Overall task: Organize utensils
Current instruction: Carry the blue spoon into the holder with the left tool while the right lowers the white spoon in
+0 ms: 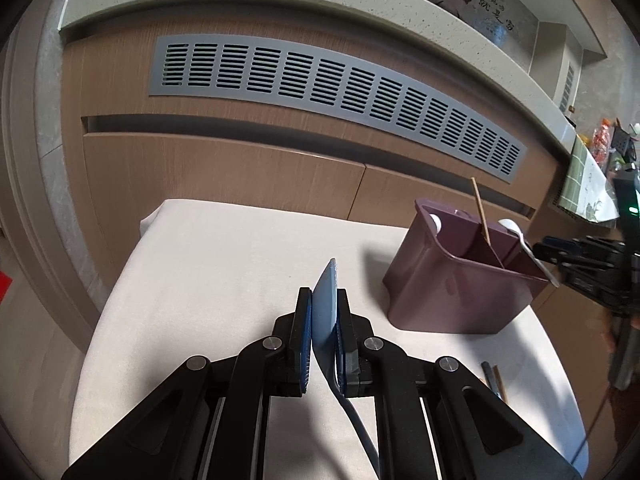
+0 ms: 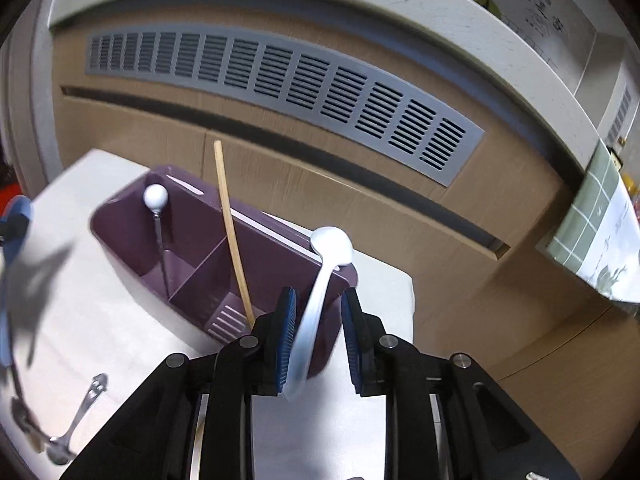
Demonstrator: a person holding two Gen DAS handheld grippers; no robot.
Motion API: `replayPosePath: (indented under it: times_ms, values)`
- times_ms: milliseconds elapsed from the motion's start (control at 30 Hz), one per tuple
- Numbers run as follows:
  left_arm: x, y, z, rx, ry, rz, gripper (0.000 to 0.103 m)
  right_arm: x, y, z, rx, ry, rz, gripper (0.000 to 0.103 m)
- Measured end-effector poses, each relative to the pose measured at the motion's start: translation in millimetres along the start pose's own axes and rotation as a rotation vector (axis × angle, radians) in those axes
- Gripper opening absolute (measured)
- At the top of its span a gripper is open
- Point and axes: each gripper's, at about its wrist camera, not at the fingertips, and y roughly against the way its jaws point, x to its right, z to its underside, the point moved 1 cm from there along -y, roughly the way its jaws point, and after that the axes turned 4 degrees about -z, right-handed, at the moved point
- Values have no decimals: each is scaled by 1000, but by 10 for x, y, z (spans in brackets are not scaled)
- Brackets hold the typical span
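Observation:
A purple utensil caddy (image 1: 460, 284) stands on the white-covered table (image 1: 224, 264), right of centre. It holds a bamboo chopstick (image 1: 481, 216) and a white-knobbed utensil (image 2: 156, 197). My left gripper (image 1: 325, 300) is shut on a blue spatula (image 1: 325, 308), blade upright, left of the caddy. My right gripper (image 2: 318, 302) stands open around a white spoon (image 2: 324, 276) that leans on the caddy (image 2: 192, 256) right rim, bowl up; only the left pad (image 2: 286, 332) seems to touch it. The right gripper (image 1: 576, 250) shows at the caddy's right in the left wrist view.
A metal spoon (image 2: 78, 420) lies on the cloth at front left in the right wrist view. Dark stick-like utensils (image 1: 494, 378) lie near the front right. A wooden cabinet with a grey vent grille (image 1: 340, 88) stands behind the table.

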Motion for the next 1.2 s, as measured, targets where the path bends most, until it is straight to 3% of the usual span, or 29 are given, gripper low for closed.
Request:
replayPosePath:
  times_ms: [167,267,433,633,700,800,900,1000,1100,1200]
  values:
    - [-66,48,0,8,24,15,10,-75,-341,-144,-102,14,63,19]
    - [-126,75,10,11,46,29,10,-61,-362,-156,-103,-1,124,5]
    - [-187,102,23,13,70,39,10,61,-168,-110,-46,-35,110,5]
    - [-189,172,-10,21,95,58,10,326,365,-38,87,-199,-132,5]
    - [-147,217,-63,25,104,78,10,380,595,-2,166,-241,-233,5]
    - [-4,318,-286,48,115,142,10,433,883,28,331,-258,-290,5]
    - [221,519,-664,135,97,204,10,531,1024,7,436,-290,-314,6]
    - [468,666,-1025,262,77,209,10,621,1119,-8,550,-327,-367,6]
    - [725,659,-1242,398,56,136,10,600,1037,-26,584,-361,-434,6]
    - [1004,516,-1257,519,-24,70,10,617,842,8,585,-380,-516,6]
